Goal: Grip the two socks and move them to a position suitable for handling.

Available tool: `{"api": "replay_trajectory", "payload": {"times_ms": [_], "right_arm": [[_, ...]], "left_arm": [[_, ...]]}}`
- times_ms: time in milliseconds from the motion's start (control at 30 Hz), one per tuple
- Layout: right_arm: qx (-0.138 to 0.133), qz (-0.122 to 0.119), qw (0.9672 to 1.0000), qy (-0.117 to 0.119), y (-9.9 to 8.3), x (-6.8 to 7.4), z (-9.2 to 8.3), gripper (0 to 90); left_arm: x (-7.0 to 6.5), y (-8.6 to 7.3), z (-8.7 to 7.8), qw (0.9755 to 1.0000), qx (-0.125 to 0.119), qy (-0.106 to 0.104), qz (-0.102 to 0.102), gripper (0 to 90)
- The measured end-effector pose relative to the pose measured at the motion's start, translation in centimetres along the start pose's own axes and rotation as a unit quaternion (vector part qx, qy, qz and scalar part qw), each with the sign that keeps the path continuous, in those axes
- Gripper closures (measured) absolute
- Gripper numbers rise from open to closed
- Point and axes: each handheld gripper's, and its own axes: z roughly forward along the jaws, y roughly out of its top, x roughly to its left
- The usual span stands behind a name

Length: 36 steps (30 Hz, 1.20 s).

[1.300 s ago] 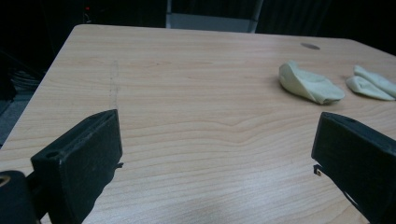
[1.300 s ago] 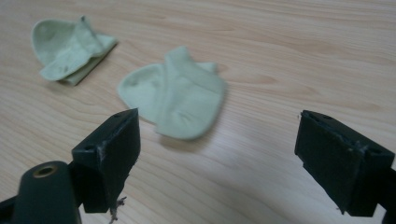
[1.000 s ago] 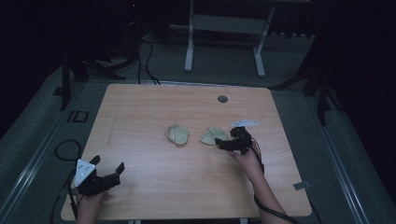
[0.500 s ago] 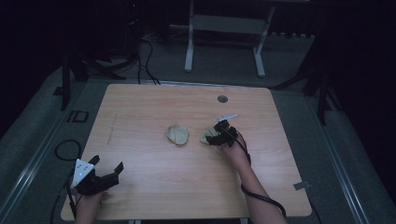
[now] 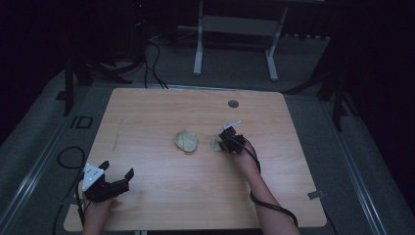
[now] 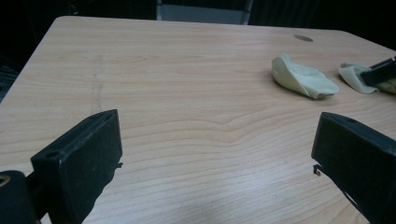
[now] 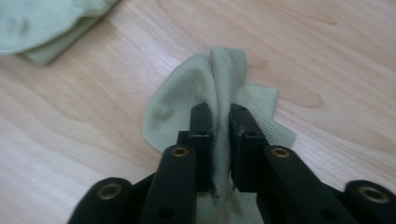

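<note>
Two pale green socks lie on the desk [image 5: 147, 117], near the middle of the high view. The sock at centre [image 5: 186, 141] sits crumpled and untouched; the left gripper view shows it at upper right [image 6: 303, 80] as a loose mound. The second sock [image 5: 216, 143] lies just to its right, apart from it, not overlapping.

Right gripper [image 5: 226, 143]: at the second sock, jaws just closed, with cloth between them. The right gripper view confirms it: a raised ridge of the sock's fabric [image 7: 224, 79] is pinched between the two black jaws [image 7: 219, 116], which stand nearly together. The rest of that sock is flat on the wood, not yet lifted. A corner of the other sock [image 7: 42, 28] shows at upper left of this view.

Left gripper [image 5: 117, 183]: low in the lower left of the high view, well apart from both socks, jaws spread wide with only bare desk between them, holding nothing.

Progress, as judged: early. The grasp on one sock looks made; lifting it, bringing it to its partner or laying it out, and anything involving the first sock all appear left to do. The grip is on a thin fold near one edge, so the sock may hang unevenly or slip when raised. The left gripper has no part in the work yet.

Small dark round grommet [image 5: 233, 104] in the desk, upper right, clear of the work.
</note>
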Motion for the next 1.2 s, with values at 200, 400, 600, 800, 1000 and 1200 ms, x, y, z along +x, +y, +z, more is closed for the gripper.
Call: {"api": "replay_trajectory", "payload": {"times_ms": [200, 400, 600, 800, 1000, 1200], "right_arm": [[-0.018, -0.006, 0.9998, 0.007, 0.1, 0.7, -1.7, 83.4], [-0.04, -0.009, 0.999, 0.019, -0.4, 2.2, -4.6, 83.5], [-0.078, -0.025, 0.9963, 0.027, -1.2, 4.2, -8.8, 83.5], [-0.109, -0.045, 0.9923, 0.039, -3.1, 7.1, -12.6, 83.4], [-0.107, -0.065, 0.9915, 0.035, -6.5, 10.2, -13.8, 83.4], [-0.074, -0.051, 0.995, 0.044, -9.4, 11.9, -11.4, 83.4]], "left_arm": [[-0.3, -0.3, -0.1, 0.9999, 0.01, -0.002, 0.011, 2.0], [0.1, -0.2, -0.2, 1.0, 0.005, 0.004, -0.005, 2.0], [-0.2, -0.2, 0.3, 0.9999, 0.014, -0.002, 0.008, 2.0], [-0.8, 0.1, 0.2, 0.9989, 0.006, -0.03, -0.035, 2.0], [-2.9, 0.1, 0.6, 0.9978, 0.032, -0.056, -0.014, 2.0], [-6.1, 0.7, 0.8, 0.9939, 0.059, -0.091, 0.018, 2.0]]}}
